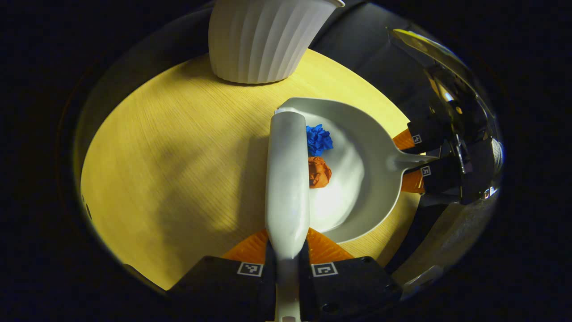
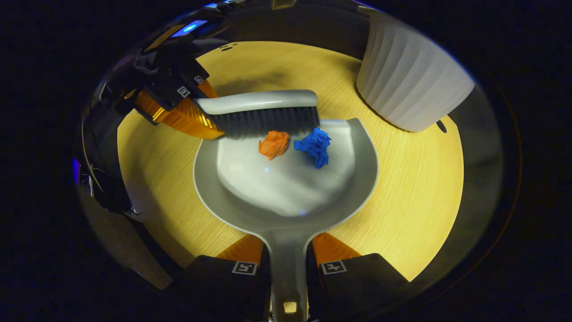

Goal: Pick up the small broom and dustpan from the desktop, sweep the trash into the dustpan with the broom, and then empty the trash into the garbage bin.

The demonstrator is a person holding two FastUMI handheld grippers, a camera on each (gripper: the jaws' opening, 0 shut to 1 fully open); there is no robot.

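Two paper wads, orange wad and blue wad, lie inside the dustpan on the desktop. Sweeping looks done. Left gripper clamps the broom; right gripper clamps the dustpan handle. Next: lift level (avoid spilling) toward the ribbed white bin.

- No readable text, brand or number was anywhere.
- Only markings: small square black-and-white coded tags on the left gripper and right gripper finger blocks; not decodable as text.
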